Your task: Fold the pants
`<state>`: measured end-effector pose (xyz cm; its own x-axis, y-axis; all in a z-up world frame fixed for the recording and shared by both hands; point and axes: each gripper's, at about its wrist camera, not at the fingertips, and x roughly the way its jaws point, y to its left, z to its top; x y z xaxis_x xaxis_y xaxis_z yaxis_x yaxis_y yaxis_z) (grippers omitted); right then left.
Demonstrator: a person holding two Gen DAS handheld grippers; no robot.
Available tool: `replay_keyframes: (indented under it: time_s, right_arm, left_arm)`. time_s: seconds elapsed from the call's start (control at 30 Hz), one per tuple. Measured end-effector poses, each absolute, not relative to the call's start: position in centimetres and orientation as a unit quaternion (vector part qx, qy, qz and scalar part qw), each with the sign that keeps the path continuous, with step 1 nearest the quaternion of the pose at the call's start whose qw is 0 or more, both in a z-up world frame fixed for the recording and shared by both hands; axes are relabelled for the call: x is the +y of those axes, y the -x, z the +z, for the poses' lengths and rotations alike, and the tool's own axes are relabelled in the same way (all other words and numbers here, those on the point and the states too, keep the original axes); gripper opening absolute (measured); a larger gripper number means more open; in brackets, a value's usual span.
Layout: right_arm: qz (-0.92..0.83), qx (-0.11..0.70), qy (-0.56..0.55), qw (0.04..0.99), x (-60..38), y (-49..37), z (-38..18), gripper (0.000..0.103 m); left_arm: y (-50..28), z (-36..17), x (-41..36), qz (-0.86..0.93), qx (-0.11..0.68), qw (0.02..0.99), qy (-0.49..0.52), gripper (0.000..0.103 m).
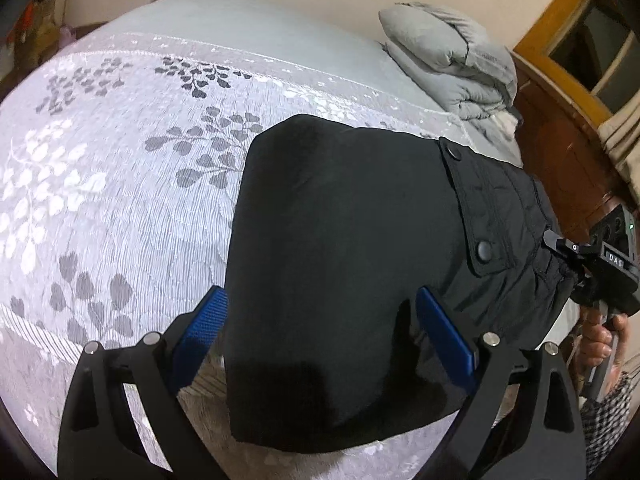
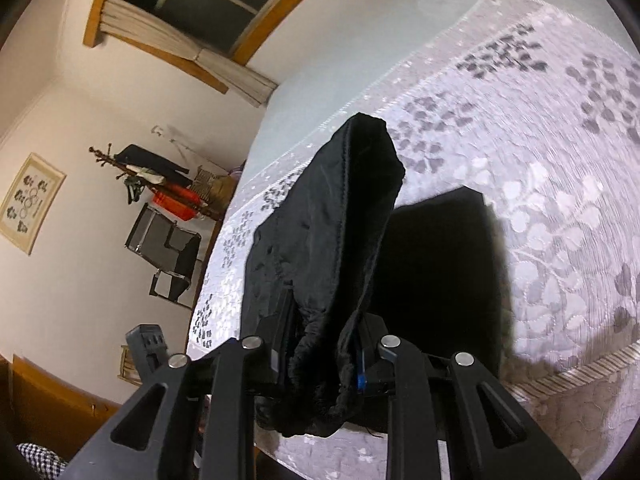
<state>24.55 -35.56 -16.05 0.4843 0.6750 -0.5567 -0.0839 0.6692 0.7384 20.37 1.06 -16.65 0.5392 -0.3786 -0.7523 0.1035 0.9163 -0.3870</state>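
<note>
Black pants (image 1: 340, 240) lie folded on the bed, with a snap-button pocket flap toward the right. My left gripper (image 1: 320, 320) hovers over their near end, open, its blue fingers (image 1: 204, 324) spread as wide as the folded stack. My right gripper (image 1: 554, 240) pinches the pants' right edge. In the right wrist view this gripper (image 2: 320, 356) is shut on a bunched fold of the pants (image 2: 340, 220), which rises lifted above the flat lower layer.
A pale leaf-patterned bed cover (image 1: 120, 180) spreads left and beyond. A folded grey quilt (image 1: 452, 60) sits at the bed's far right corner, by dark wooden furniture (image 1: 560, 152). A hand (image 1: 600, 340) holds the right gripper. Coat rack (image 2: 132, 168) and chair (image 2: 168, 248) stand off the bed.
</note>
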Motion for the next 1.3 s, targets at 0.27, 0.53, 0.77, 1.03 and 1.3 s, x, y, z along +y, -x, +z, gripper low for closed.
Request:
replay_keyframes:
  time_s: [0.27,0.53,0.77,1.03,1.3]
  right_arm:
    - [0.218,0.48,-0.34,0.779,-36.4,-25.7,-20.9,0.024]
    - [0.21,0.488,-0.341,0.776,-36.9,-25.2,-22.7,0.04]
    - [0.209,0.488,-0.328,0.782,-37.3,-22.9,-21.6,0.072]
    - [0.198,0.496,-0.323,0.782,-36.5,-21.7,-22.3,0.075]
    - [0.199,0.491,-0.315,0.787,-36.2,-21.6,-21.1,0.042]
  left_arm:
    - [-20.7,-17.4,0.1,-0.138,0.469,0.862,0.133,0.095]
    - [-20.6,-17.8,-0.2,-0.128,0.474,0.863,0.12,0.095]
    - [-19.7,-16.0,-0.6,-0.113,0.464,0.874,0.09,0.096]
    - [-18.4,-14.0,-1.7,-0.117,0.441,0.888,0.053,0.098]
    - [-18.1,-13.7,-1.9,-0.117,0.44,0.889,0.049,0.098]
